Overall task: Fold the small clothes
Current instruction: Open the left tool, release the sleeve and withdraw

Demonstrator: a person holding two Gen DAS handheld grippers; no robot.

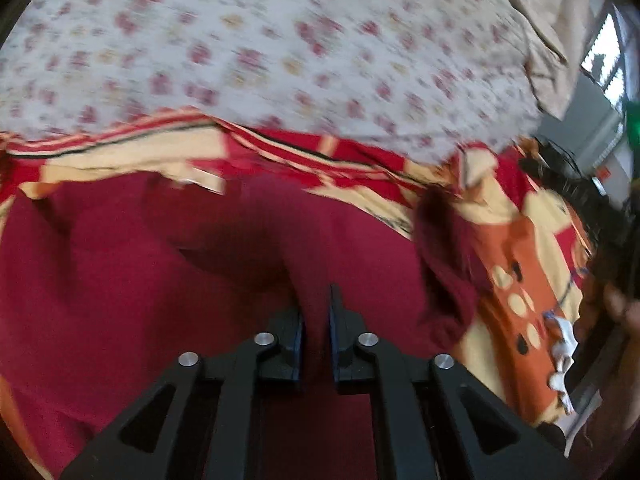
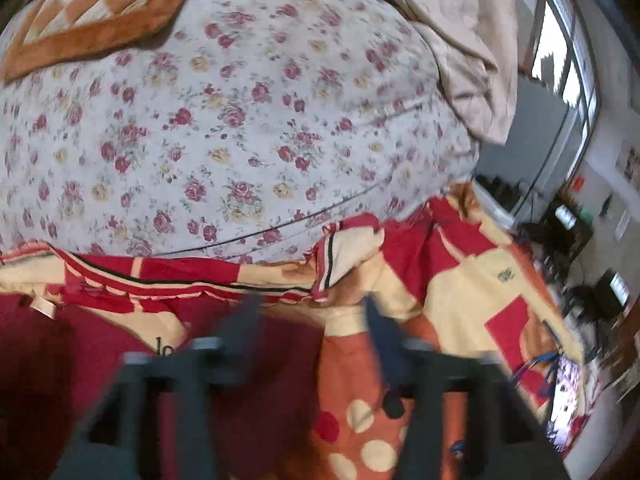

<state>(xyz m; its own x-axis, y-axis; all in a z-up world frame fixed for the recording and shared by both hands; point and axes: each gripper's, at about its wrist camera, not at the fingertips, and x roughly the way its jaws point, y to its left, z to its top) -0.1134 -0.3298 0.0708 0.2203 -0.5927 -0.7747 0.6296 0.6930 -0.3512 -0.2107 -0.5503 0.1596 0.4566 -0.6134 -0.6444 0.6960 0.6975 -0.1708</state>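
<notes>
Left gripper low, pinching a ridge of dark red knit garment. Right gripper blurred, spread wide, holding nothing, above the garment's edge on red-and-cream patterned blanket. Beyond, floral white bedsheet.

The dark red knit garment looks soft, matt cloth. Under it, the red, cream and orange patterned blanket is smooth woven fabric. The floral white bedsheet is thin matt cotton. The left tongs are matt black plastic with shiny metal pins.
</notes>
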